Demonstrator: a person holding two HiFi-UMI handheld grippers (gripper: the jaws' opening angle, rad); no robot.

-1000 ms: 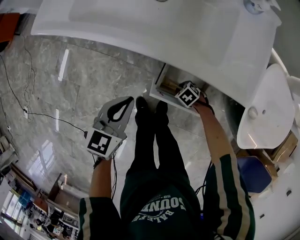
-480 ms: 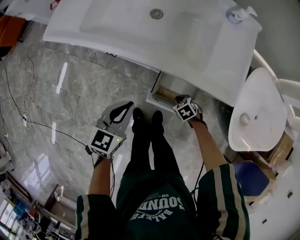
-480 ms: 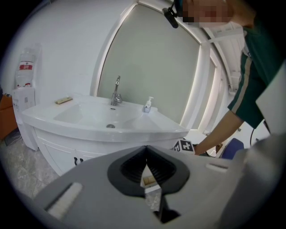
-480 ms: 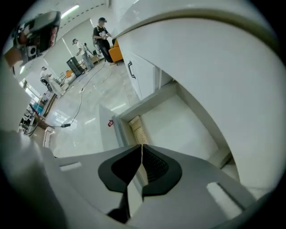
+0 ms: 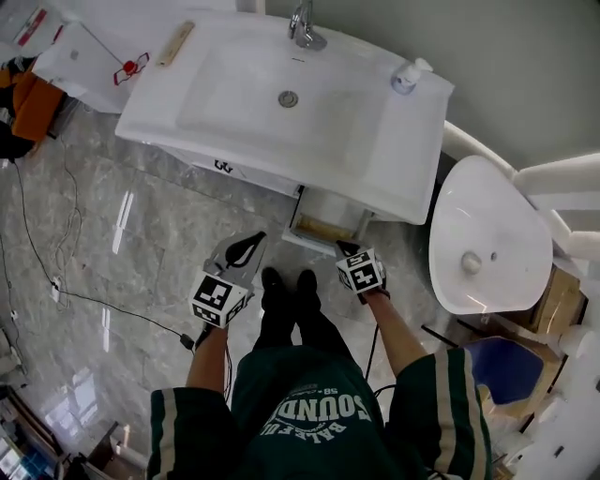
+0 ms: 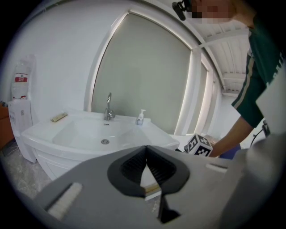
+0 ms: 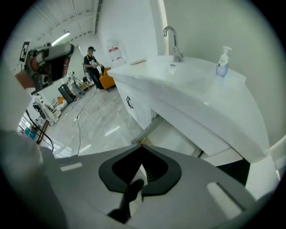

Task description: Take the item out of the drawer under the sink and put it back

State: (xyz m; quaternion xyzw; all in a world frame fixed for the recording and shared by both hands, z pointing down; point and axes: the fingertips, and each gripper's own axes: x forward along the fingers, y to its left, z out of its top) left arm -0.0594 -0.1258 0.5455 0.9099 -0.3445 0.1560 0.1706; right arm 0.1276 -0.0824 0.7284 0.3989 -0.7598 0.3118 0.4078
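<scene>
The drawer (image 5: 323,228) under the white sink (image 5: 281,94) stands pulled out, and its tan inside shows in the head view. I cannot make out an item in it. My right gripper (image 5: 341,248) hangs just in front of the drawer's front edge, clear of it, with its jaws shut tip to tip and nothing visible between them (image 7: 141,146). My left gripper (image 5: 251,240) is held to the left of the drawer over the floor. It is also shut and empty (image 6: 146,147). The drawer's white side (image 7: 172,134) shows under the basin in the right gripper view.
A white toilet (image 5: 483,234) stands close on the right of the sink. A faucet (image 5: 302,23) and a soap dispenser (image 5: 410,75) sit on the basin. The person's feet (image 5: 286,281) stand before the drawer. A cable (image 5: 66,234) runs over the marble floor at the left.
The right gripper has come out of the drawer and back toward the person. The view has pulled back, so the whole sink now shows. The left gripper has kept its place beside the legs.
</scene>
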